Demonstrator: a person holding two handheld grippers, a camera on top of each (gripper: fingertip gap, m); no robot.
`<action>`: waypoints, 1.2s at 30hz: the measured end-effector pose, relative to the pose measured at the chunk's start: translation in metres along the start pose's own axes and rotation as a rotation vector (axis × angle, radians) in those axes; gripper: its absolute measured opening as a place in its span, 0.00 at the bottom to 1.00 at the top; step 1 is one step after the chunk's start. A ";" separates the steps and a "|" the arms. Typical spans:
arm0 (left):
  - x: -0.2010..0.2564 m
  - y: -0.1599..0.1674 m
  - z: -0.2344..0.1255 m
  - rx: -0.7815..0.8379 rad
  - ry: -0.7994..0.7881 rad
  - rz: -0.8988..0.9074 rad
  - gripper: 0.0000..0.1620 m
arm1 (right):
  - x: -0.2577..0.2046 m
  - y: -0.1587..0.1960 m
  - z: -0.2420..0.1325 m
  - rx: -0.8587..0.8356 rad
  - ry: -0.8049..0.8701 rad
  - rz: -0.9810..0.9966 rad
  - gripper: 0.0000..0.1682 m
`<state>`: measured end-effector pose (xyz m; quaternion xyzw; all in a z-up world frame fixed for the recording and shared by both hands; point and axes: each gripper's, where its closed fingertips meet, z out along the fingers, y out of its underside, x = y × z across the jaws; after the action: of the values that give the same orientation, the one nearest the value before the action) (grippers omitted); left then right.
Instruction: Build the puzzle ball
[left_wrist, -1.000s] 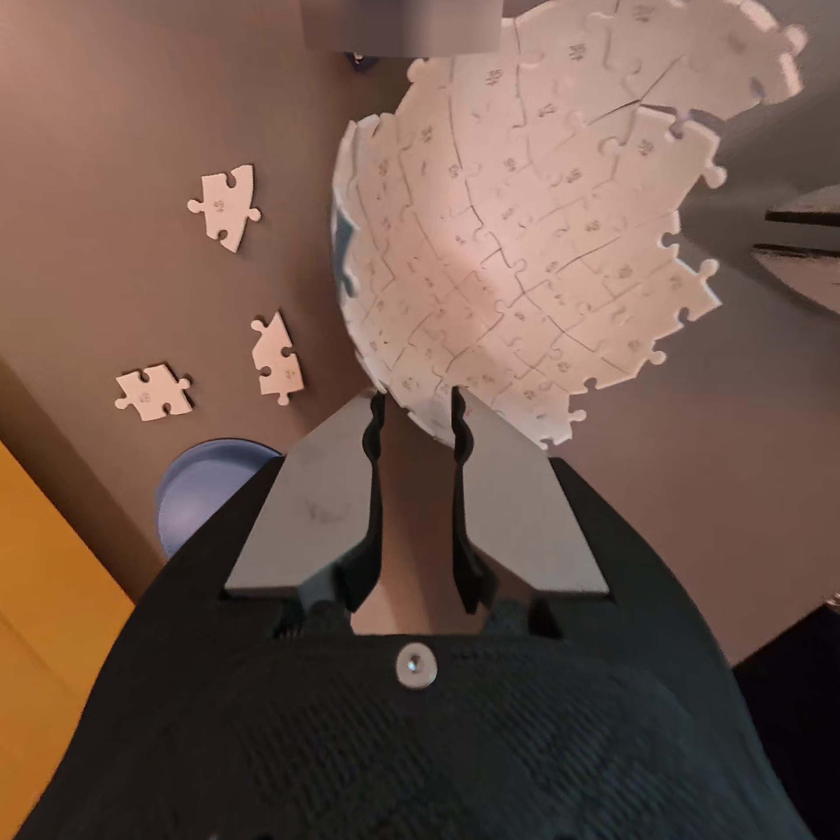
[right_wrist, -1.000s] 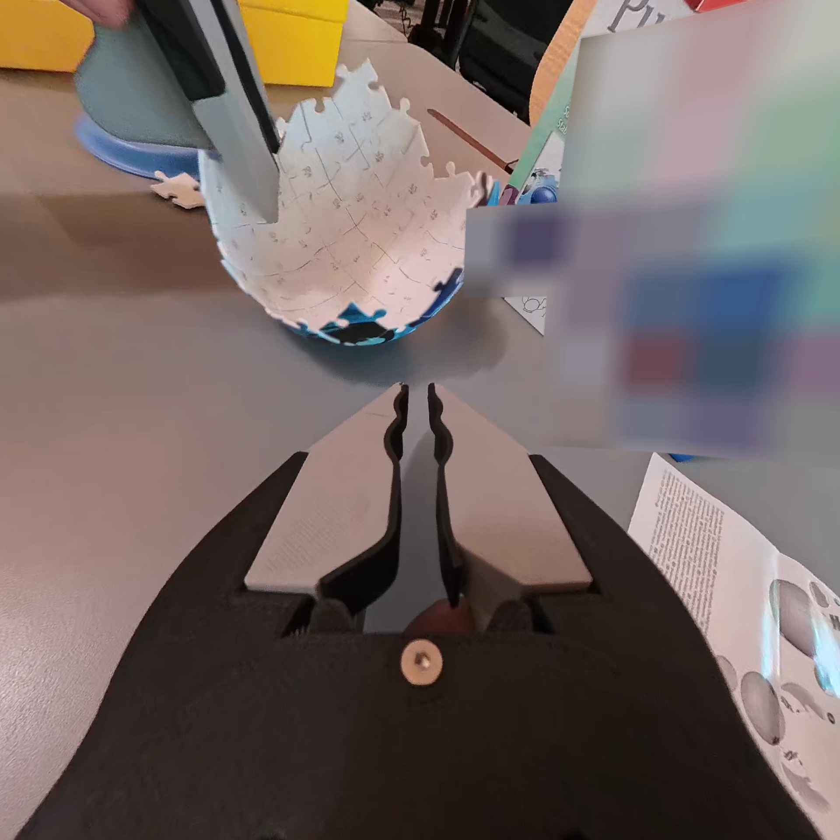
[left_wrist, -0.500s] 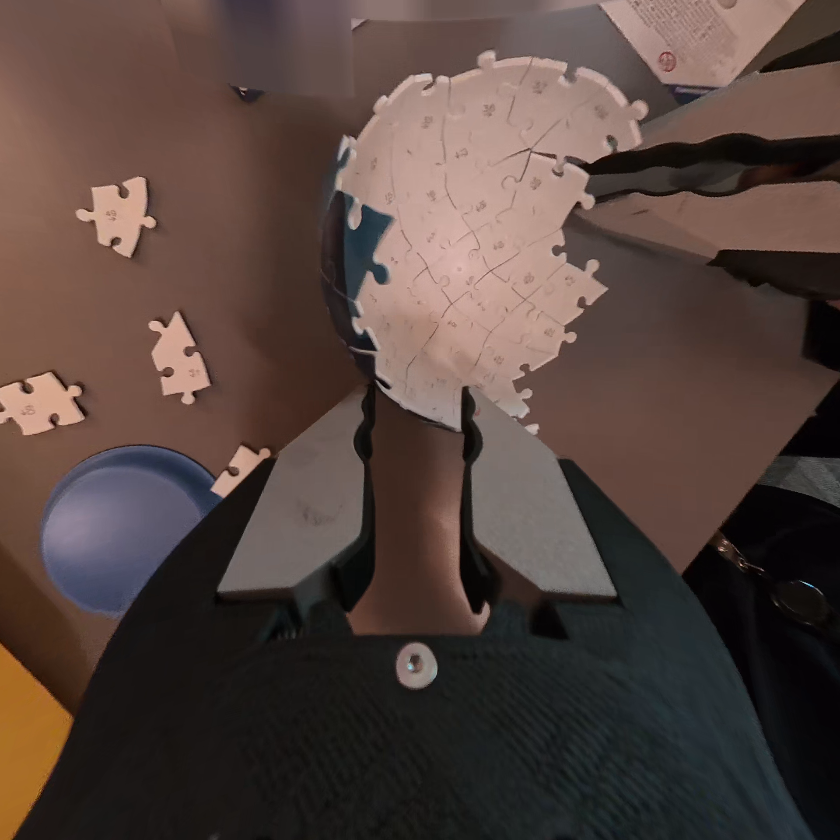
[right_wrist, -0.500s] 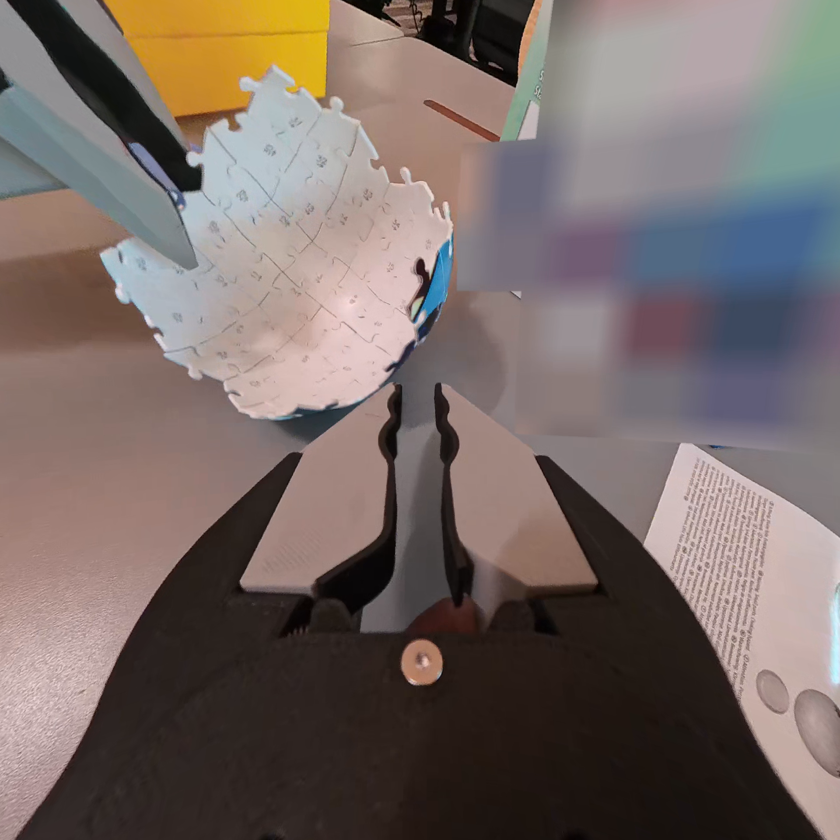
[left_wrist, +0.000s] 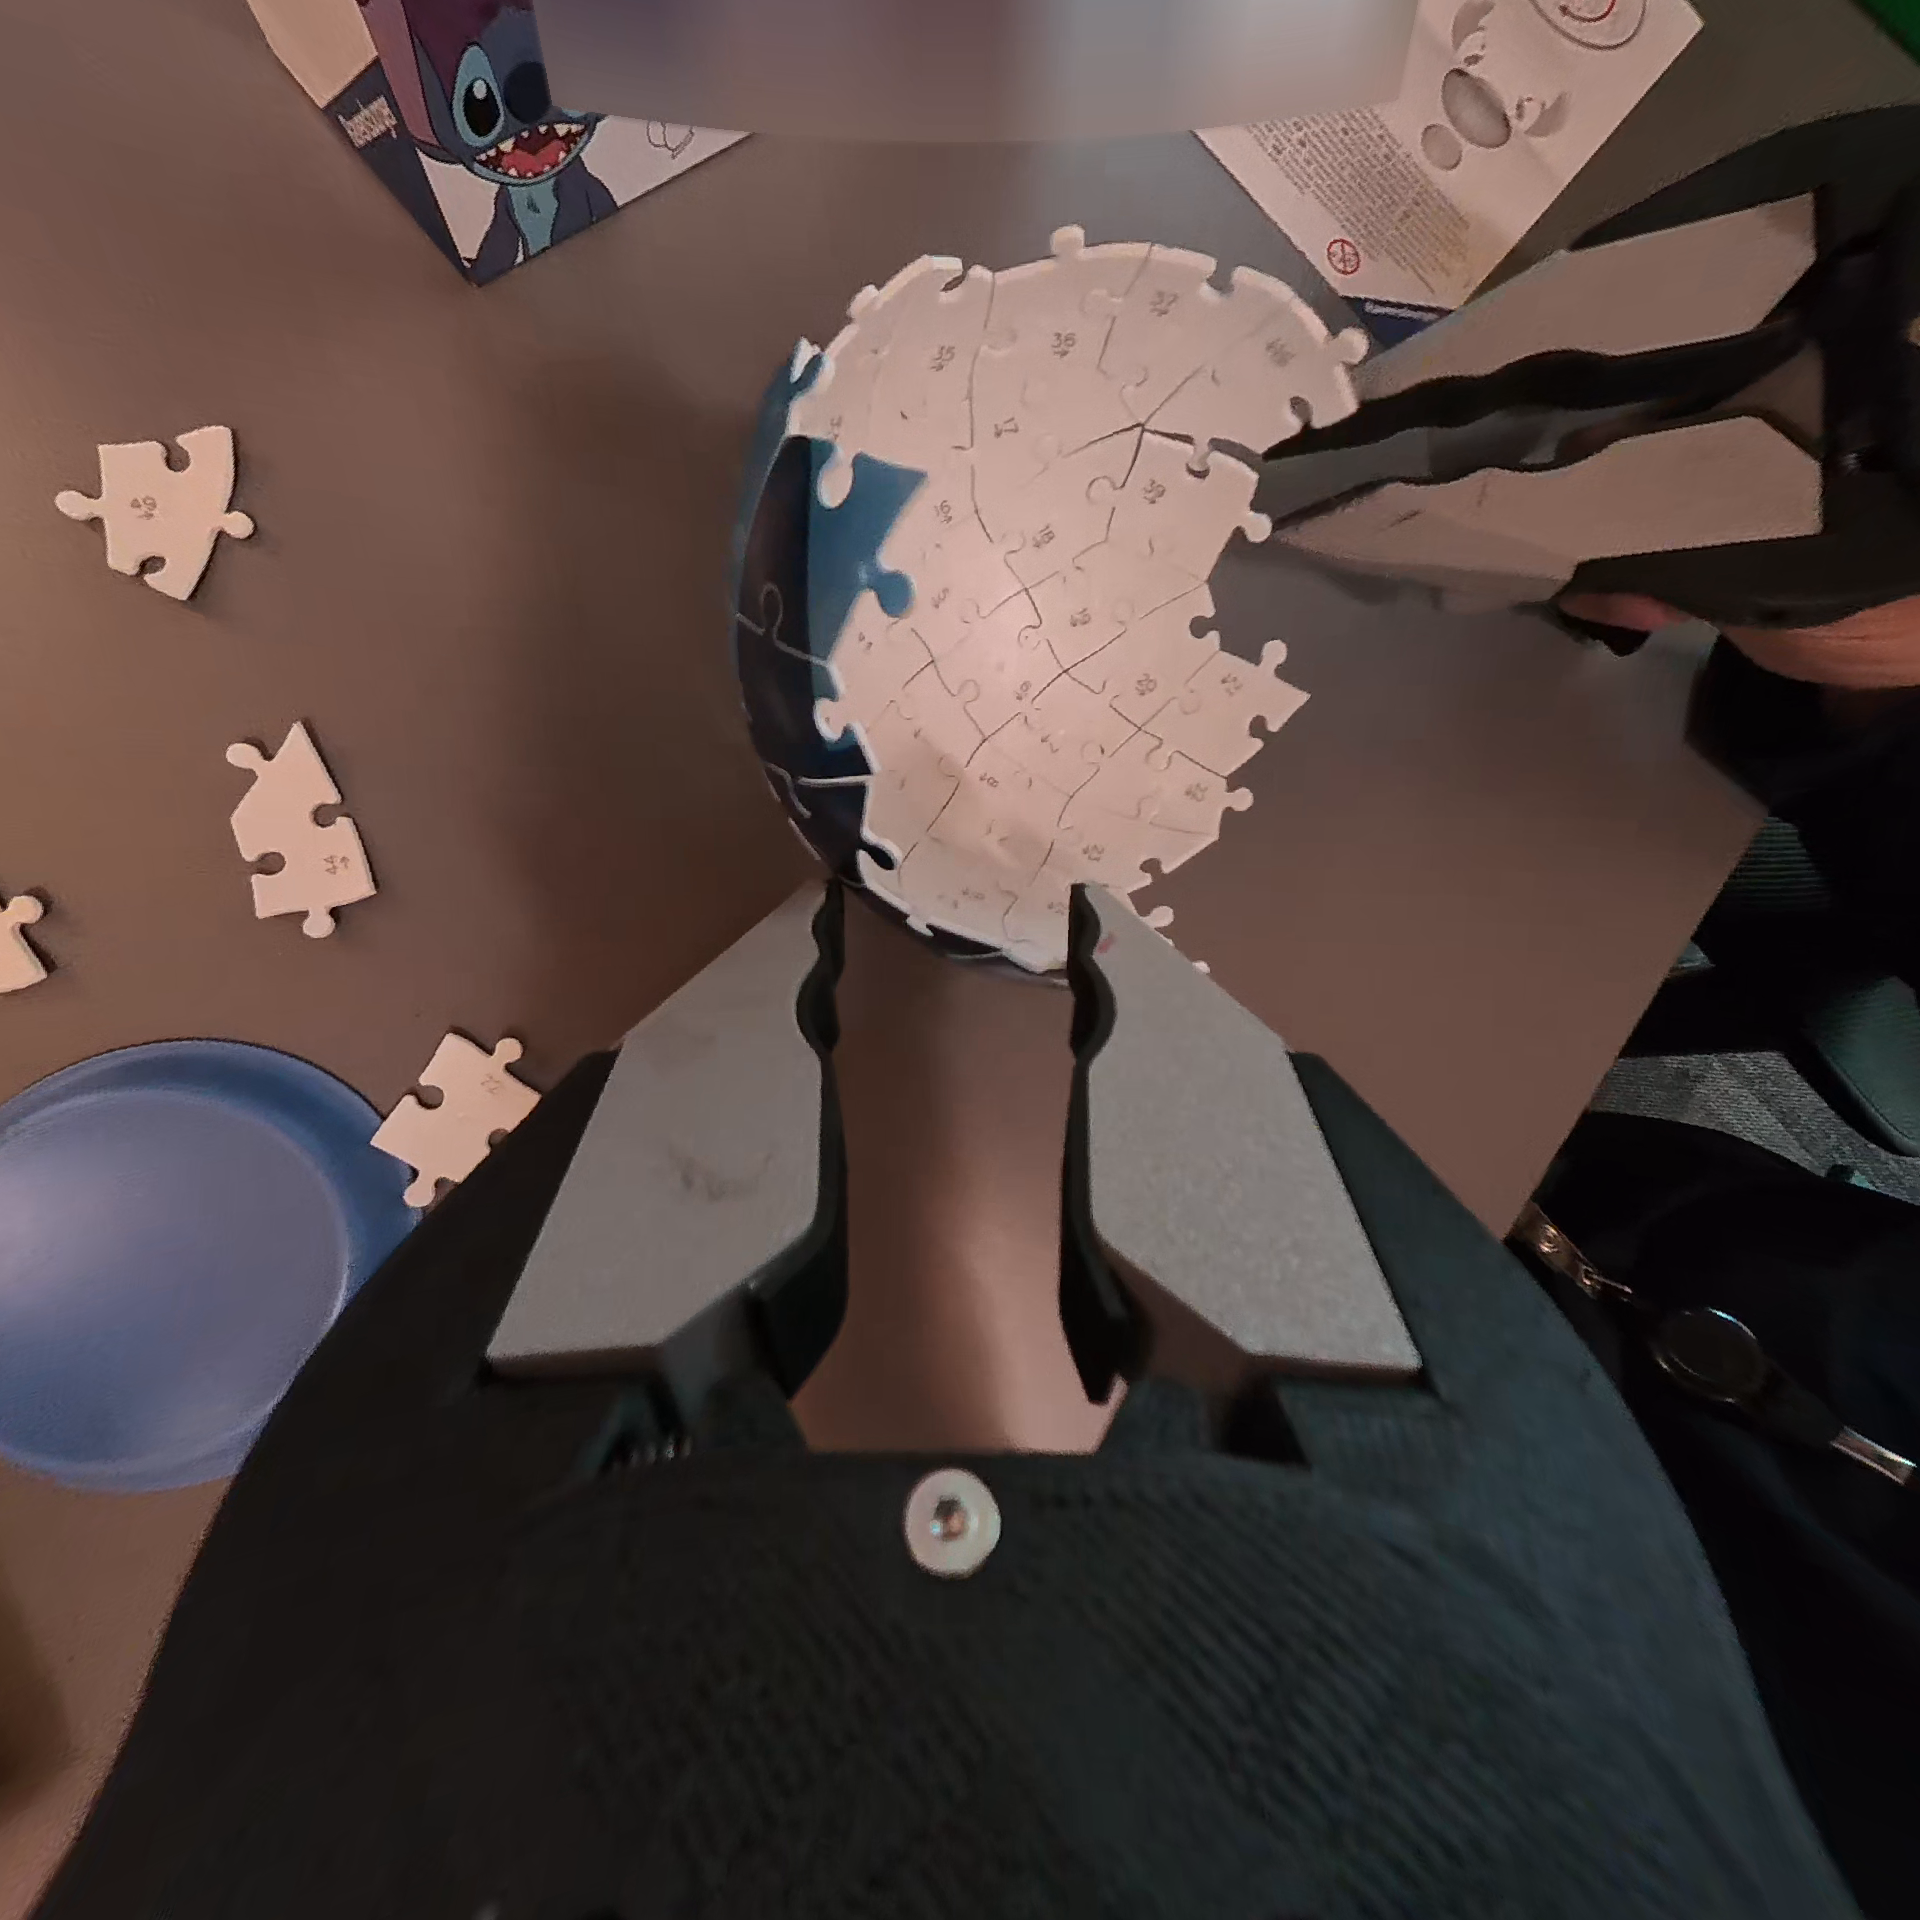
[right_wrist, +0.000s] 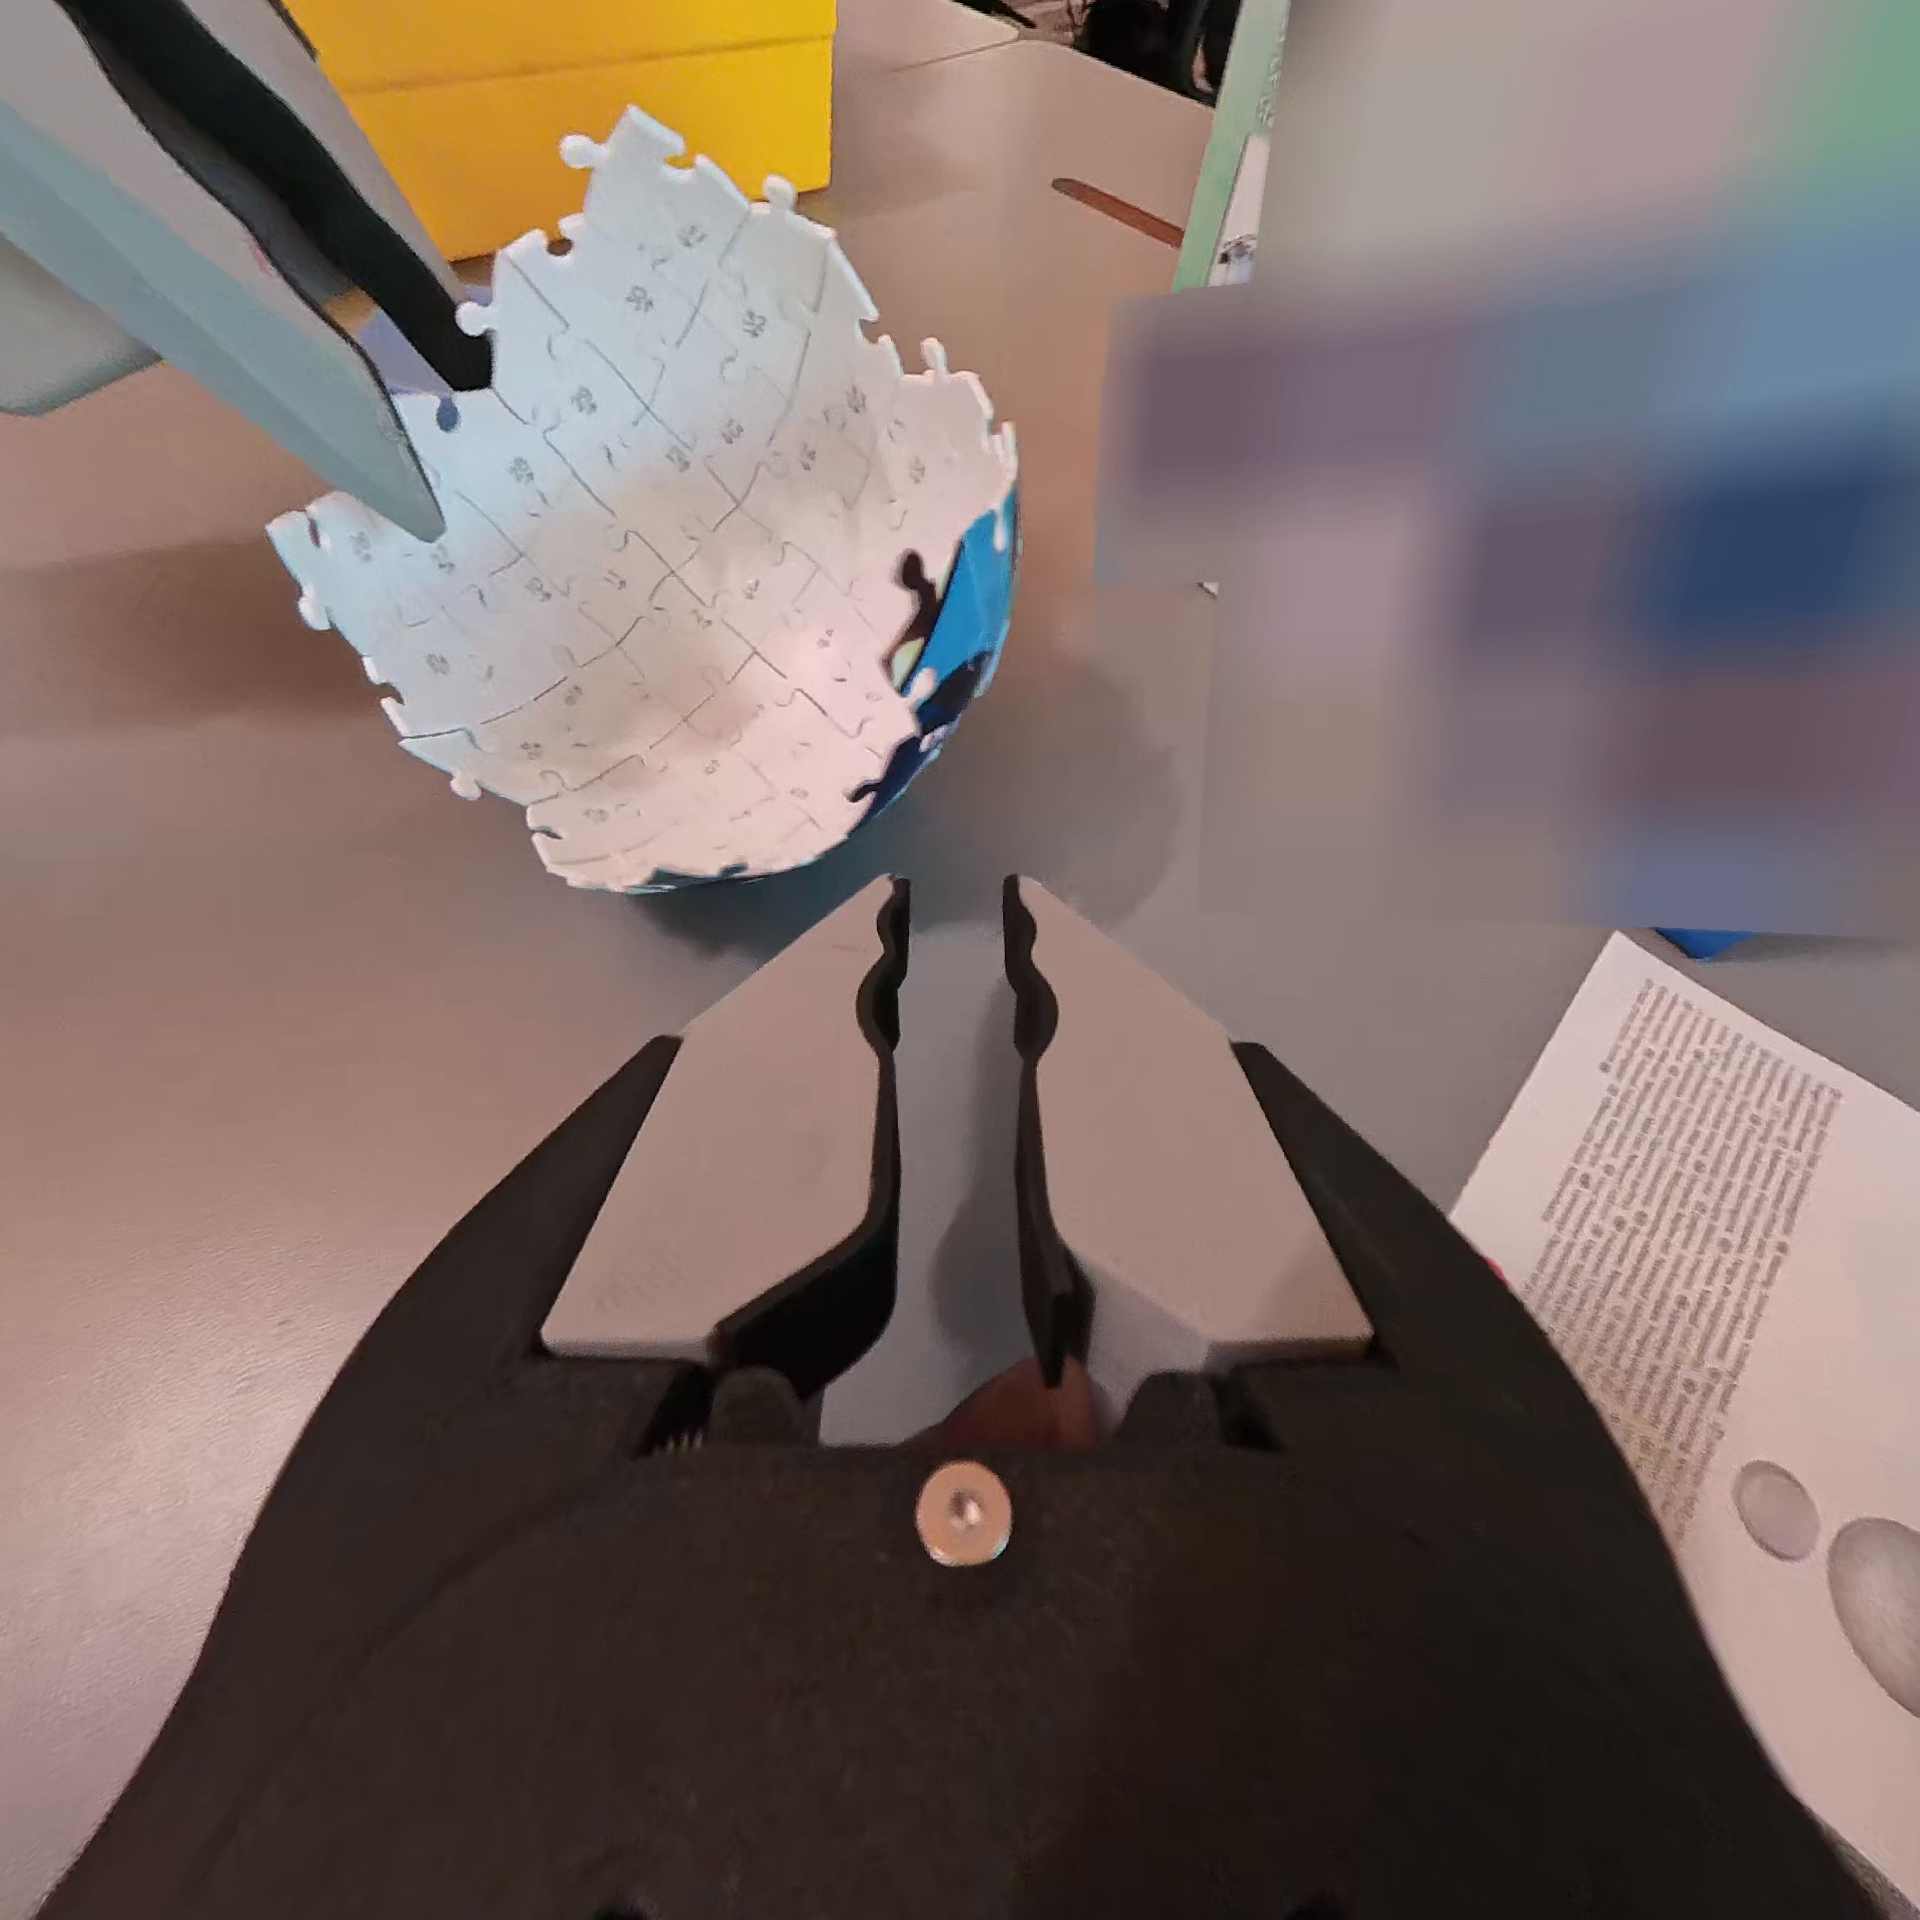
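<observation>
The half-built ball (left_wrist: 1049, 623) — a white bowl of joined pieces, blue outside — sits on the desk (left_wrist: 520, 675), its hollow tilted up. The left gripper (left_wrist: 951, 914) is released, its spread fingers at the bowl's rim without clasping it. The right gripper (right_wrist: 951, 894), slightly parted and empty, hovers just beside the opposite rim. Loose pieces (left_wrist: 301, 831) lie near a blue dish (left_wrist: 156, 1257); a leaflet (right_wrist: 1714, 1299) lies apart.

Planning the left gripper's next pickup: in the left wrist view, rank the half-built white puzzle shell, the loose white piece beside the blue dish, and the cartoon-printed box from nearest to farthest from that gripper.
1. Half-built white puzzle shell, just ahead of the left gripper tips.
2. Loose white piece, left, beside the blue dish.
3. Cartoon-printed box, far upper left.
</observation>
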<state>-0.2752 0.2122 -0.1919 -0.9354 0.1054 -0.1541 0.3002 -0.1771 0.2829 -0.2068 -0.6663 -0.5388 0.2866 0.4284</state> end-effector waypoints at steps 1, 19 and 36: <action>0.001 0.000 0.000 0.004 0.001 0.000 0.25 | -0.003 0.000 0.000 0.003 -0.008 0.000 0.09; 0.022 0.006 0.002 0.040 0.033 0.005 0.26 | -0.006 -0.010 0.010 0.034 -0.010 0.142 0.25; 0.061 -0.015 -0.031 0.147 0.081 0.094 0.30 | -0.008 -0.027 0.025 0.001 -0.253 0.103 0.20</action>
<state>-0.2278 0.1899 -0.1457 -0.8980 0.1498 -0.1846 0.3703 -0.2126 0.2827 -0.1956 -0.6515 -0.5536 0.3899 0.3421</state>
